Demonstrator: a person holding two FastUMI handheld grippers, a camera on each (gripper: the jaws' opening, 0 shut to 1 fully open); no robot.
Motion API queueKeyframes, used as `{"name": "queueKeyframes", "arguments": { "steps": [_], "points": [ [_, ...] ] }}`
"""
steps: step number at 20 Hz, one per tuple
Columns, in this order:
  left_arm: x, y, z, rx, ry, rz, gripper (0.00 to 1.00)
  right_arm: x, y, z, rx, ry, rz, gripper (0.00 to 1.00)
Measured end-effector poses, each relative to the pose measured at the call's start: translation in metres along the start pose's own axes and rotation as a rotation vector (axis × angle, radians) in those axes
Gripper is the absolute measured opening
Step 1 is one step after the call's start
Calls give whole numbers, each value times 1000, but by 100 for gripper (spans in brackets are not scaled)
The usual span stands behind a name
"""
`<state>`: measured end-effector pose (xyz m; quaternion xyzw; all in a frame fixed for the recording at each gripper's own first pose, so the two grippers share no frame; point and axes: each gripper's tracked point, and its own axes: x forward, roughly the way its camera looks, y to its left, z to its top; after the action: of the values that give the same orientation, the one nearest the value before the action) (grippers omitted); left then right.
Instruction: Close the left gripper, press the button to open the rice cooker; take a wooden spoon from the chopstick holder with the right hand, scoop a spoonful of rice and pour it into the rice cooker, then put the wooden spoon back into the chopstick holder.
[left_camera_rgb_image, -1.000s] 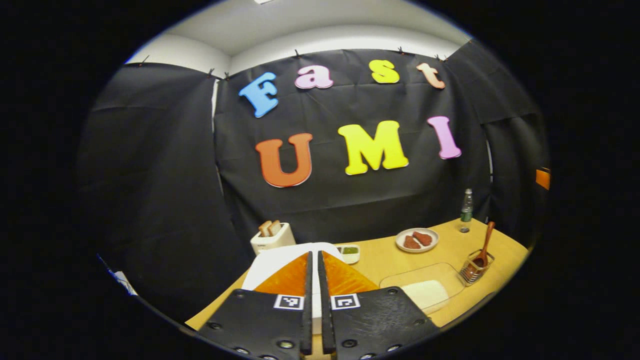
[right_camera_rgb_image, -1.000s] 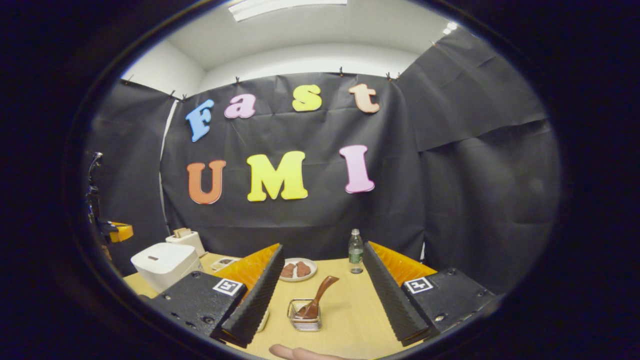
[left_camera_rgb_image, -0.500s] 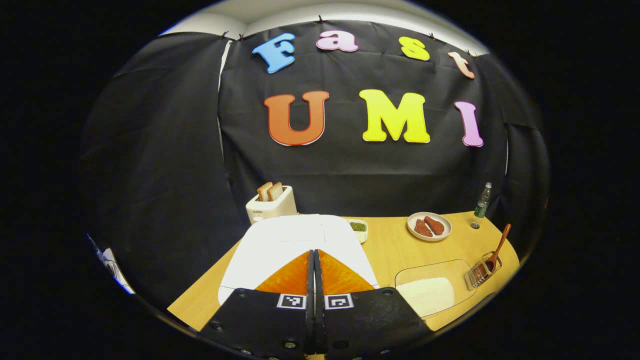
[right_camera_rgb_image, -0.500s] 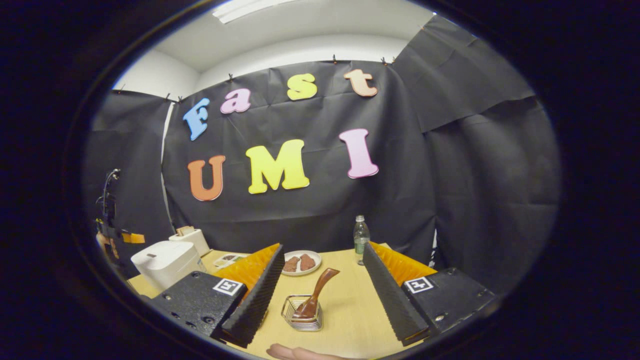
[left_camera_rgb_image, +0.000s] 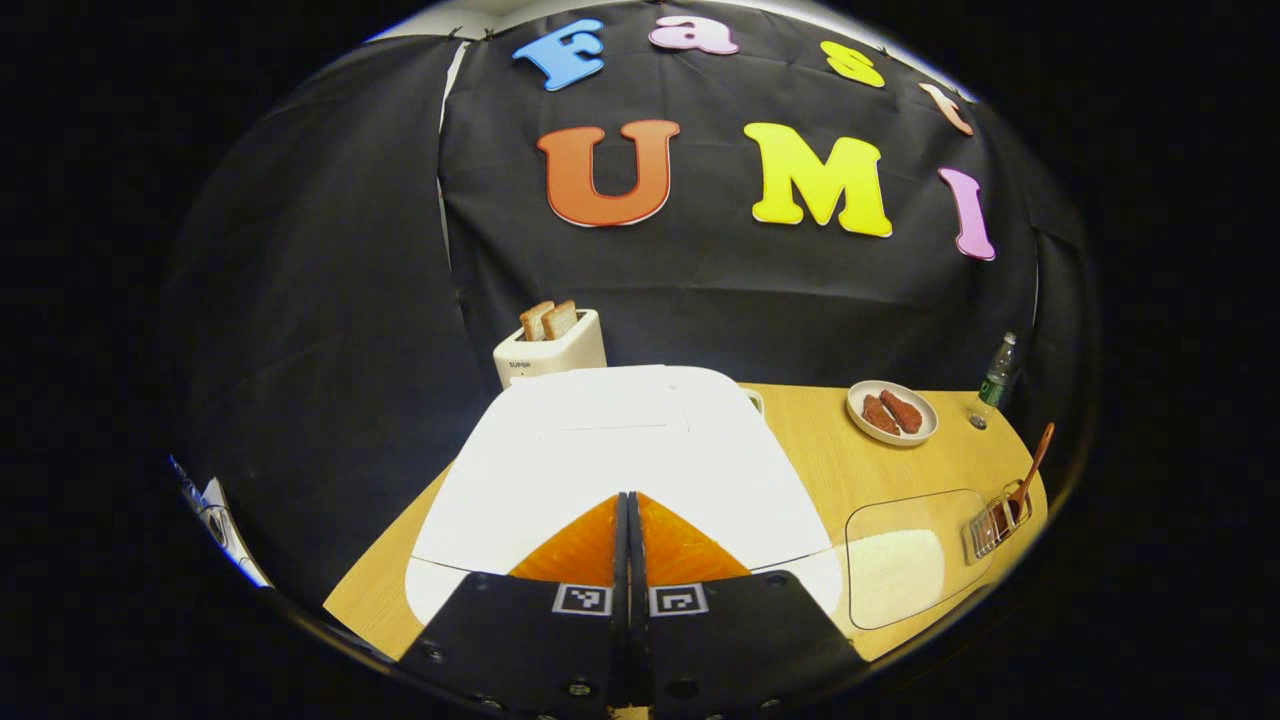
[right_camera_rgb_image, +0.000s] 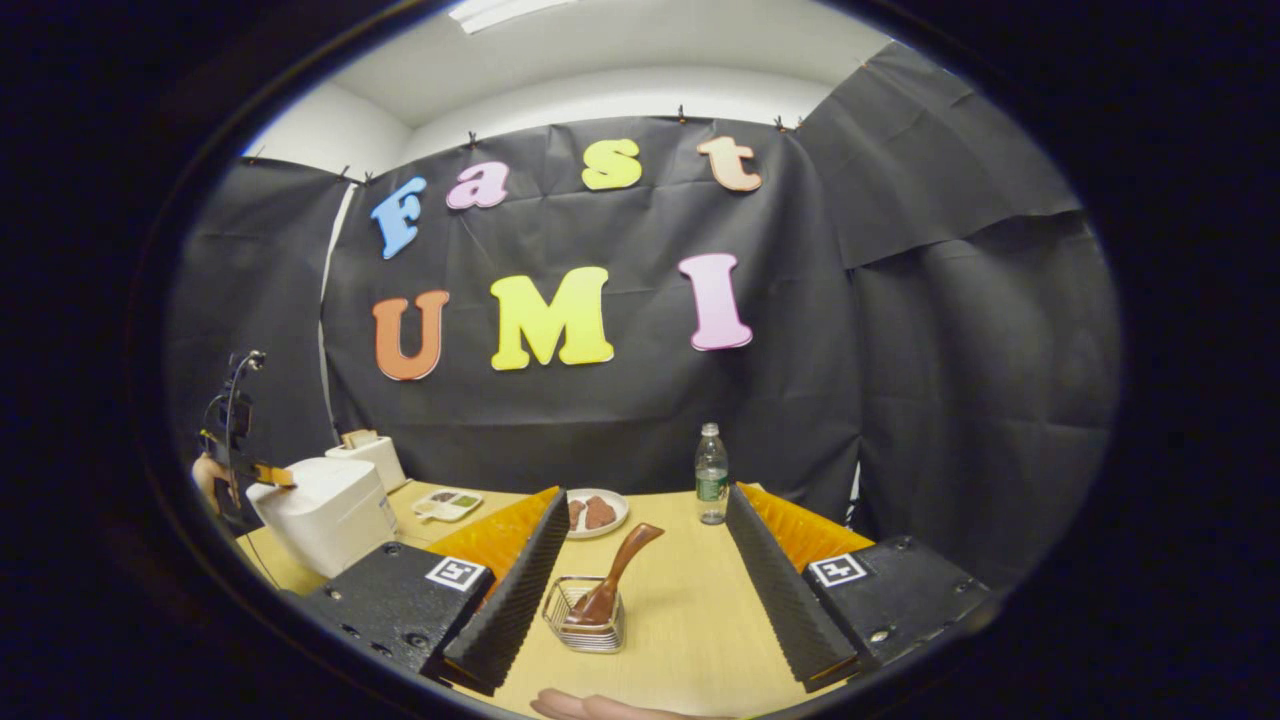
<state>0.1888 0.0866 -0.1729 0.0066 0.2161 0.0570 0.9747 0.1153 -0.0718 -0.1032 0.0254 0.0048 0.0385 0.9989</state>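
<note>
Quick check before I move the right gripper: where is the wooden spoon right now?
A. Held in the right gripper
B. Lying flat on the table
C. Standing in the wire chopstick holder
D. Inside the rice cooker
C. The wooden spoon leans in the chopstick holder, ahead of the open right gripper, which is not touching it.

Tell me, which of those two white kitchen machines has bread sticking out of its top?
The small toaster at the back by the wall, with two slices standing in it. The bigger white rice cooker in front has a flat, closed lid.
</note>
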Motion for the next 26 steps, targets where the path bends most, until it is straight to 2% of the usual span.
{"name": "queueKeyframes", "arguments": {
  "steps": [7,14,15,16,17,18,20,22,24,26],
  "points": [
    [-4,2,-14,-15,53,13,0,-5,6,-3,-17,10,-5,100],
    [-14,2,-2,38,-30,-1,1,-10,22,-21,-64,57,5,100],
    [-17,9,0,37,-38,9,6,-9,22,-25,-75,63,3,100],
    [-25,15,9,33,-64,23,22,-8,23,-27,-85,69,-1,100],
    [-37,19,16,19,-85,43,24,-8,24,-30,-91,72,-4,100],
    [-47,23,24,17,-111,55,31,-7,26,-32,-94,75,-6,100],
    [-73,19,24,7,-130,27,52,-5,28,-39,-93,89,-7,100],
    [-103,17,27,13,-172,15,58,-2,30,-47,-94,107,-7,100],
    [-131,20,33,27,-238,41,98,3,31,-52,-96,115,-9,100],
    [-159,18,31,23,-281,49,96,9,31,-58,-93,123,-15,100]
  ]
}}
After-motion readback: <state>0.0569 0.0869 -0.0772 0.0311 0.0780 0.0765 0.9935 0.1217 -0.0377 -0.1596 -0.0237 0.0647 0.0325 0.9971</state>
